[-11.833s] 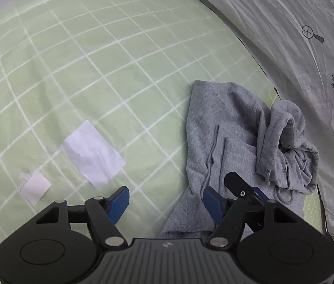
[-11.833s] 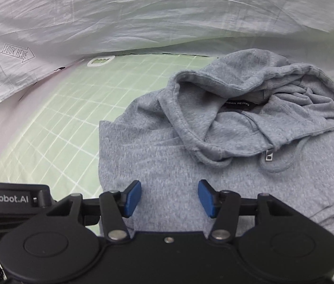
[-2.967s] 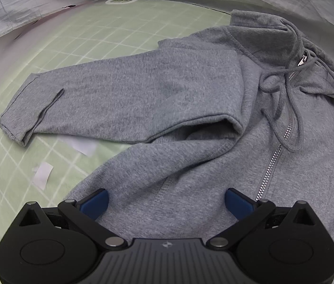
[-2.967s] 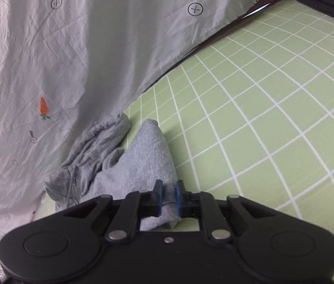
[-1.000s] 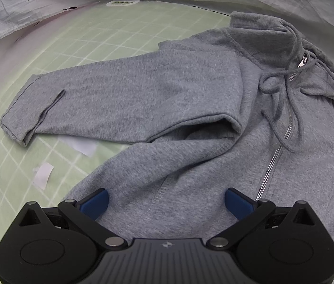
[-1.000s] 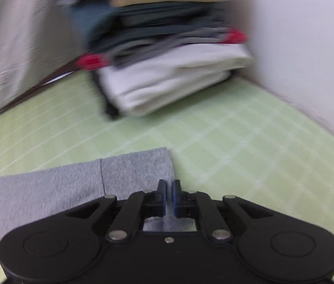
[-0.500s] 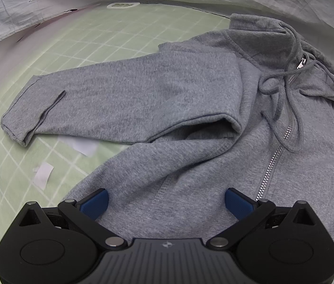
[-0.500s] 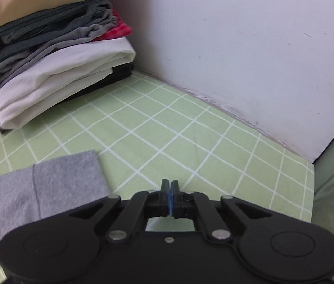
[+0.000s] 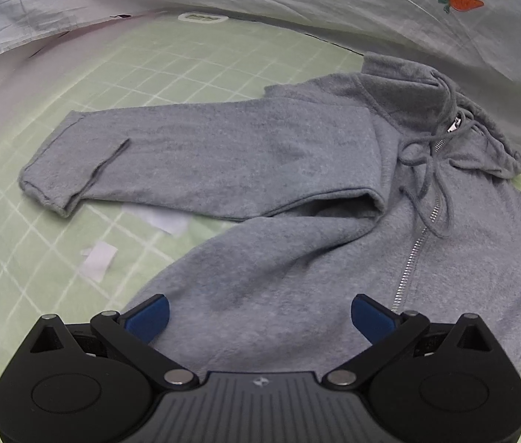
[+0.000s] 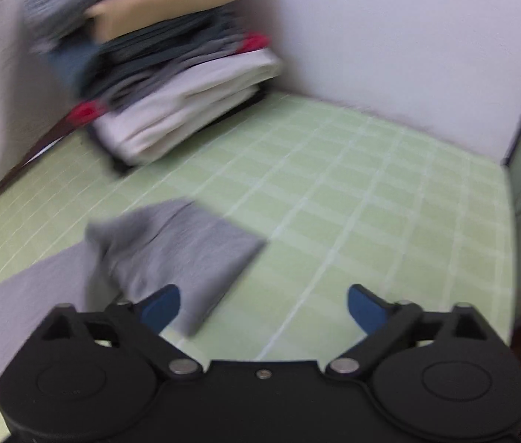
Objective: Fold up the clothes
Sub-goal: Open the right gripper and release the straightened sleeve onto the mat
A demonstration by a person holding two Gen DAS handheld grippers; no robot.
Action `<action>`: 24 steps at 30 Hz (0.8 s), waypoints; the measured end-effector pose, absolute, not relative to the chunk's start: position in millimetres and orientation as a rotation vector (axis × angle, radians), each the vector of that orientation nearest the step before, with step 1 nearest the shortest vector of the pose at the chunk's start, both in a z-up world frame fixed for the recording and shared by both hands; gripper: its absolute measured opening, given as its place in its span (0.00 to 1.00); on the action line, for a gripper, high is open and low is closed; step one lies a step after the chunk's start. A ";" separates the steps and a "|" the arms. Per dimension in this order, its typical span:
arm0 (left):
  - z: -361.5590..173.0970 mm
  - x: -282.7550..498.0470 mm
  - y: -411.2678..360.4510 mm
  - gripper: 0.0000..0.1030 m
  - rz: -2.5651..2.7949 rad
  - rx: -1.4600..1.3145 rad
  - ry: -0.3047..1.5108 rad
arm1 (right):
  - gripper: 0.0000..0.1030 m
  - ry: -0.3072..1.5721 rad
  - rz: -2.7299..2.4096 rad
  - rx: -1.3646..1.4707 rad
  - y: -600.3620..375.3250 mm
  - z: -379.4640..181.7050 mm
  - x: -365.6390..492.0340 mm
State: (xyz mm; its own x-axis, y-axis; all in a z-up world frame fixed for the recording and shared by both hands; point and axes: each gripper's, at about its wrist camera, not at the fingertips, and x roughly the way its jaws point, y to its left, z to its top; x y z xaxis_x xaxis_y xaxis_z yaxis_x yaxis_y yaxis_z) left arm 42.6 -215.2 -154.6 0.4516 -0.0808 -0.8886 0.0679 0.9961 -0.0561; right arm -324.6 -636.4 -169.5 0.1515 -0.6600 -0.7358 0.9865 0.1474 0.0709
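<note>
A grey zip hoodie [image 9: 297,251] lies spread face up on the green checked sheet [image 9: 149,62], one sleeve [image 9: 186,158] stretched out to the left and the hood at the far right. My left gripper [image 9: 258,315] is open and empty, low over the hoodie's lower front. In the right wrist view the hoodie's other sleeve [image 10: 183,247] lies on the sheet with its cuff end crumpled. My right gripper [image 10: 262,304] is open and empty just right of that cuff. This view is blurred.
A stack of folded clothes [image 10: 172,74] stands at the back against a white wall [image 10: 390,37]. A printed white sheet [image 9: 297,0] hangs along the far side. Two white paper scraps [image 9: 99,258] lie on the sheet left of the hoodie.
My right gripper has opened and let go of the sleeve cuff, which now lies crumpled on the sheet. The left gripper has lifted back slightly and stays open.
</note>
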 end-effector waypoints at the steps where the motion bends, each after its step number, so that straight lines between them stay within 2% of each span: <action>1: -151.5 39.7 -206.1 1.00 -0.082 -0.012 1.087 | 0.98 0.640 -1.263 0.628 -623.5 -169.8 -314.9; 13: -132.4 43.3 -91.8 1.00 0.011 0.078 0.978 | 1.00 0.825 -0.873 0.461 -480.9 -188.8 -209.5; 21: -131.6 82.1 -54.8 0.99 -0.118 0.174 0.923 | 1.00 0.692 -1.054 0.433 -442.4 -199.1 -183.5; 24: -136.6 103.1 -58.5 0.96 -0.196 0.177 0.936 | 1.00 0.652 -1.103 0.430 -434.1 -201.1 -179.2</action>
